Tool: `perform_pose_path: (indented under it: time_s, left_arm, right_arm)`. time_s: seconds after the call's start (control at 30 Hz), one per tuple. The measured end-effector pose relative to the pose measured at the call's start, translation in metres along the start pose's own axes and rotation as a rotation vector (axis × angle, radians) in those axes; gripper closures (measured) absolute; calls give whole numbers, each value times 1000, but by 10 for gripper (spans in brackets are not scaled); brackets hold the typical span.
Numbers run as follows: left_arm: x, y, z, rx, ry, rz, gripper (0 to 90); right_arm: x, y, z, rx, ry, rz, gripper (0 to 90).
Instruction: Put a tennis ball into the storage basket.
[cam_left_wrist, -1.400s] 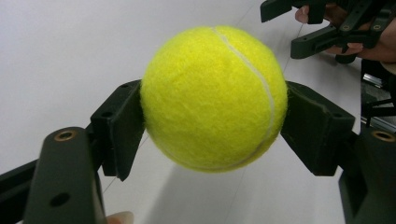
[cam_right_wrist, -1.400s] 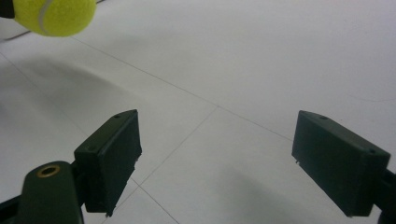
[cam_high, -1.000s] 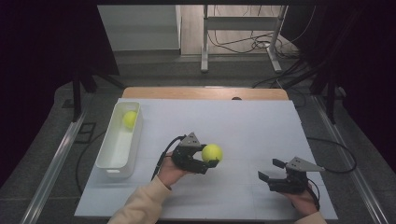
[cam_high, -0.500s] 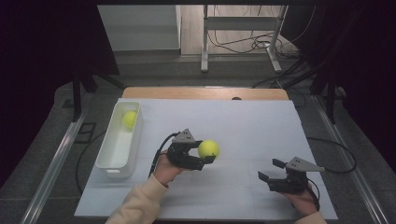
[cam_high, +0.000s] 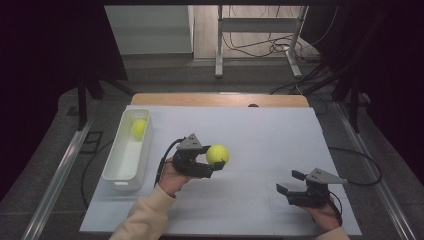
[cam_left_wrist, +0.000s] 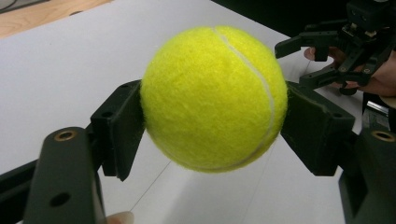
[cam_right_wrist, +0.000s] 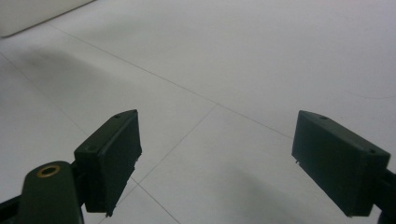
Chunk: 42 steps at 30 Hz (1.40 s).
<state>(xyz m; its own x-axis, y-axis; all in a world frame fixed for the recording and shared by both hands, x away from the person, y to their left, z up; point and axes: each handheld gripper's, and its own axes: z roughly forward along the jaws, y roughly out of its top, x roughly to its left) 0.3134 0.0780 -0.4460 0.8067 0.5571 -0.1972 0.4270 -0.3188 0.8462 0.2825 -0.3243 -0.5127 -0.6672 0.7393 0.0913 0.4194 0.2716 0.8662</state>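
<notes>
A yellow tennis ball hangs above the white table sheet, clamped between the two black pads of my left gripper, which is shut on it near the table's middle left. A second yellow tennis ball lies at the far end of the white bin on the left. My right gripper rests low at the front right, jaws wide open over bare sheet with nothing between them. It also appears far off in the left gripper view as the other gripper.
The wooden table edge runs along the back of the sheet. Metal rails flank the table on both sides, and cables trail off to the right. Bare white sheet lies between the two grippers.
My left hand has carried the ball a little up and toward the bin side. The right gripper has stayed where it was.
</notes>
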Motion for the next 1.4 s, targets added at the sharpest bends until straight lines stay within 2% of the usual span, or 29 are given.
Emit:
perform_pose_path:
  time_s: [0.4,0.67,1.4]
  left_arm:
    - [6,2,-13,-31,22,-15,266]
    - [7,3,-19,-43,35,-11,266]
    - [20,6,-43,-92,89,-46,266]
  right_arm:
    - [0,0,0,-2,1,-3,158]
    - [0,0,0,-1,0,-4,158]
    - [0,0,0,-2,-1,-2,159]
